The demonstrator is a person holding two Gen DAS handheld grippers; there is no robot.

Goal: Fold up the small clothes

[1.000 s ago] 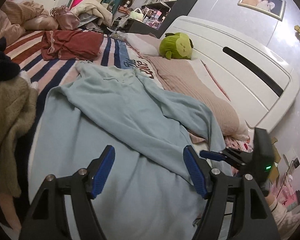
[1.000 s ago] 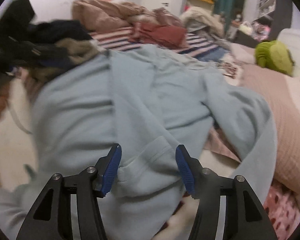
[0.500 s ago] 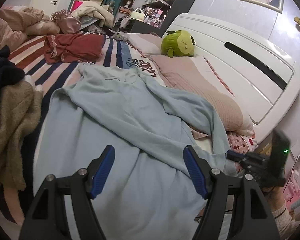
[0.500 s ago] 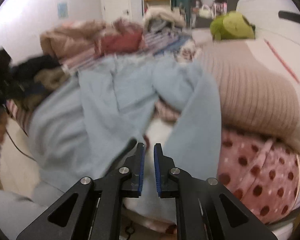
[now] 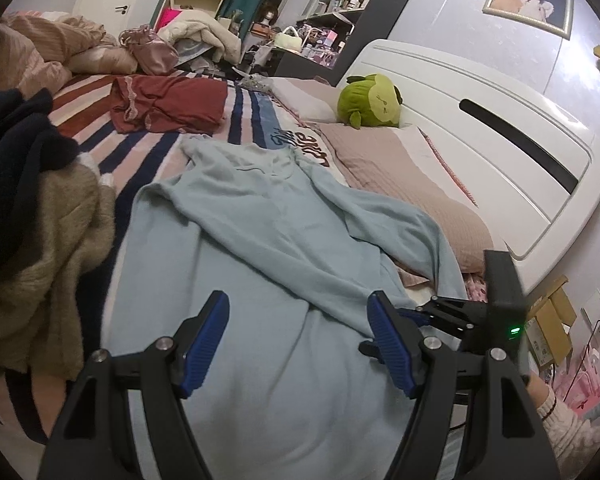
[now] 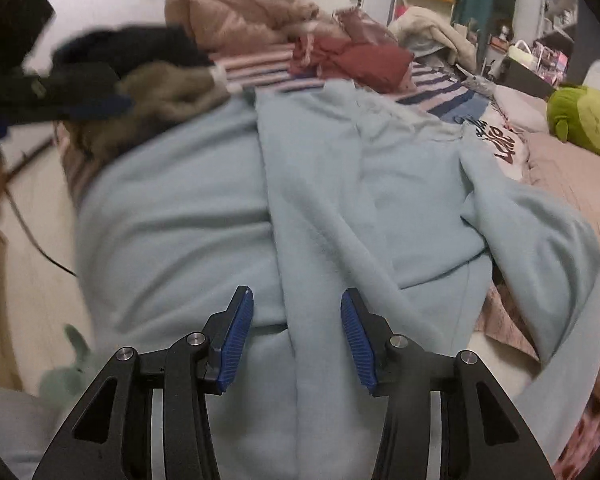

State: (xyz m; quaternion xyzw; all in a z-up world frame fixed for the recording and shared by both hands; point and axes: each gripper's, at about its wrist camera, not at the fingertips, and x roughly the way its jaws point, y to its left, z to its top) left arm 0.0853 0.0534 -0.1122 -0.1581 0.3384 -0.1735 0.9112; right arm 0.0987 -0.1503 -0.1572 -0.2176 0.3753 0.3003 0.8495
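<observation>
A pale blue top (image 5: 260, 240) lies spread on the bed (image 5: 148, 148), its long axis running away from both tongs toward the striped blanket, one sleeve (image 6: 540, 248) folded across toward the pillow side. The right tongs (image 6: 296, 332) have just been opening and stand apart above a lengthwise fold near the hem, pads not pressing it. The left tongs (image 5: 300, 336) stand wide apart over the lower body, holding nothing. The right looks nearer the fold.
</observation>
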